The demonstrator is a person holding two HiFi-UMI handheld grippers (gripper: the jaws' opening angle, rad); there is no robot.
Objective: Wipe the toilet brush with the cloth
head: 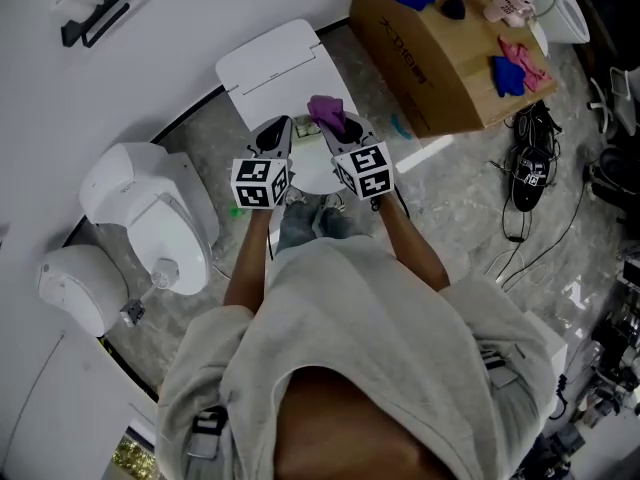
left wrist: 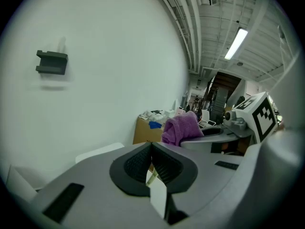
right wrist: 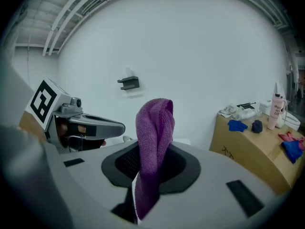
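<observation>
My right gripper [head: 343, 134] [right wrist: 151, 152] is shut on a purple cloth [head: 328, 114] [right wrist: 155, 127], which stands up folded out of the jaws. Beside it on the left, my left gripper [head: 274, 134] [left wrist: 150, 150] has its jaws pressed together on a thin white piece [left wrist: 157, 198], seemingly the toilet brush handle. A small green bit [head: 237, 211] shows under the left marker cube; the brush's head is otherwise hidden. Both grippers hover side by side, a little apart, over a white toilet lid [head: 275, 63]. The cloth [left wrist: 181, 128] also shows in the left gripper view.
A cardboard box [head: 440, 68] with blue and pink rags and a bottle stands at the right. Black shoes [head: 528, 168] and cables lie on the floor beyond it. White toilet fixtures [head: 150, 213] stand at the left. A dark holder [head: 95, 13] hangs on the wall.
</observation>
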